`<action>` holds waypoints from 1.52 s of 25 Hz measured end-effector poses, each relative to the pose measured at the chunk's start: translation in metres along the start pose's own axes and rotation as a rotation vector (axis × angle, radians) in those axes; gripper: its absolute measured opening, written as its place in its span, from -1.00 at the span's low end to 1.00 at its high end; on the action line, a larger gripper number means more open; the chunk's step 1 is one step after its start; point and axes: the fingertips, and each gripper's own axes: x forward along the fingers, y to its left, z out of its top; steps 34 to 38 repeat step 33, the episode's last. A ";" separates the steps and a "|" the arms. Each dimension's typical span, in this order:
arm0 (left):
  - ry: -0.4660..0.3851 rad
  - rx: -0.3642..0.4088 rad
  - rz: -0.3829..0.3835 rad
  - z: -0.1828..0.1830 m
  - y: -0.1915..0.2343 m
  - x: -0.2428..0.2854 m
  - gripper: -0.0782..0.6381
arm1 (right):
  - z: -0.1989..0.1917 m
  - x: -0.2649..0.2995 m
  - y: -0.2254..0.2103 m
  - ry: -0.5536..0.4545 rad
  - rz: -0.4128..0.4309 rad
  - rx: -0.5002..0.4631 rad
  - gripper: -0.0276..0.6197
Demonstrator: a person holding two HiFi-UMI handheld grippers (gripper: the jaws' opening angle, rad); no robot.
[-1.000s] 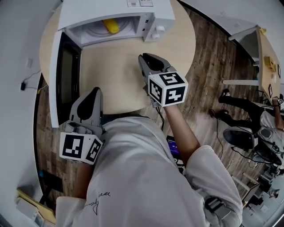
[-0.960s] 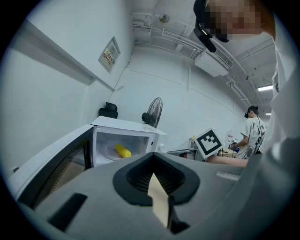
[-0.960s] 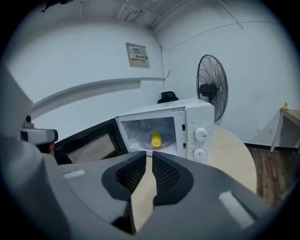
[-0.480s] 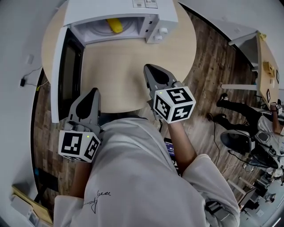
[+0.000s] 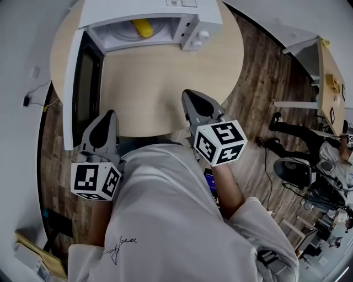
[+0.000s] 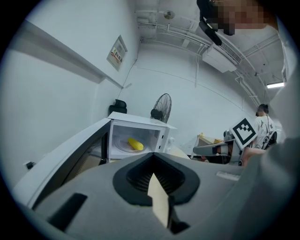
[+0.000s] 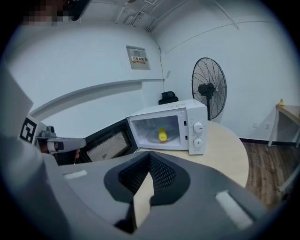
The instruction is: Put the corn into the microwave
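Note:
The yellow corn (image 5: 142, 27) lies on the glass plate inside the white microwave (image 5: 201, 16) at the far side of the round table (image 5: 160, 77). Its door (image 5: 77, 82) hangs wide open to the left. My left gripper (image 5: 107, 114) is shut and empty at the table's near edge, below the door. My right gripper (image 5: 189, 95) is shut and empty over the near right part of the table. The left gripper view shows the corn (image 6: 135, 144) beyond the closed jaw tips (image 6: 152, 157). In the right gripper view, the corn (image 7: 162, 135) sits well past the shut jaws (image 7: 149, 154).
A standing fan (image 7: 208, 93) is behind the microwave. Wooden floor surrounds the table. Another person (image 5: 309, 137) sits at the right near a desk (image 5: 331, 71). My white-shirted body fills the near side of the head view.
Both grippers have drawn back from the microwave toward my body. The right one moved further, down and to the right in the head view. The corn stayed on the plate.

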 end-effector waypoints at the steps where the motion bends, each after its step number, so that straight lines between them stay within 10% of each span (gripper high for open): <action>1: -0.007 0.000 0.019 0.001 0.004 -0.002 -0.81 | 0.000 -0.002 0.000 0.003 -0.004 -0.005 -0.88; 38: 0.004 -0.021 0.101 -0.007 0.023 -0.013 -0.81 | 0.017 -0.020 -0.002 -0.017 0.032 -0.067 -0.88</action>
